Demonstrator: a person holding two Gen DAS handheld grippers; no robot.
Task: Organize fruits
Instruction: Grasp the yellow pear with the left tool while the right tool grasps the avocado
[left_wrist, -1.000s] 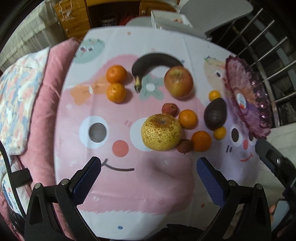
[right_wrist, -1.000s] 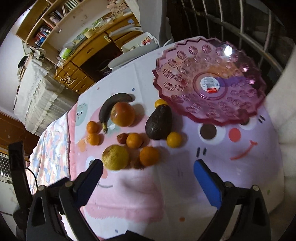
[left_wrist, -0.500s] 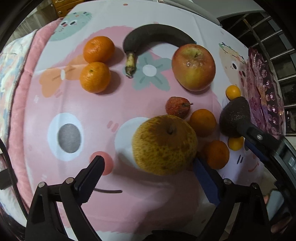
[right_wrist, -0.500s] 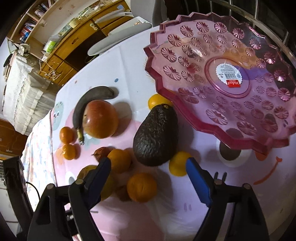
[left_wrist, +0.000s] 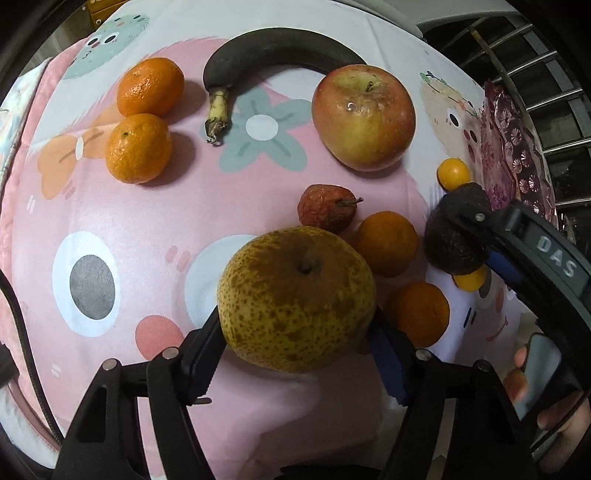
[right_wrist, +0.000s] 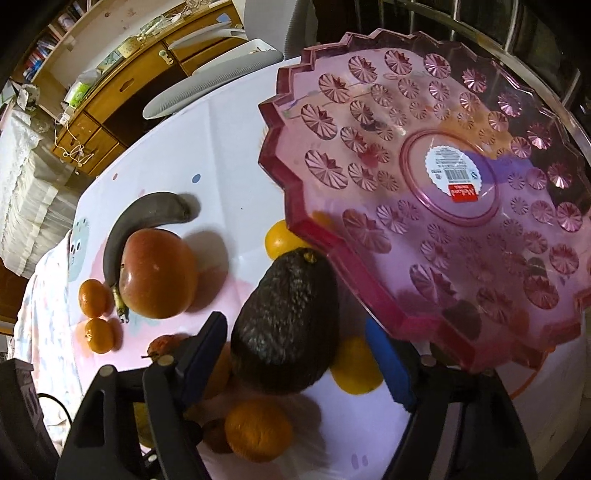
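Cartoon-printed pink cloth covers the table (left_wrist: 122, 206) where my left hand-held gripper (left_wrist: 295, 354), just closing, pinches the speckled yellow-brown pear (left_wrist: 295, 299). My right hand-held gripper (right_wrist: 295, 354), also narrowing, straddles the dark pebbled avocado (right_wrist: 288, 325) with a gap at one side; I judge both need centred, gentle squeezes before lifting toward the pink cut-glass-pattern platter (right_wrist: 443, 206).

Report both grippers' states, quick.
Left gripper: jaws just closing, gripping the pear.
Right gripper: jaws just closing, open around the avocado, not gripping it.
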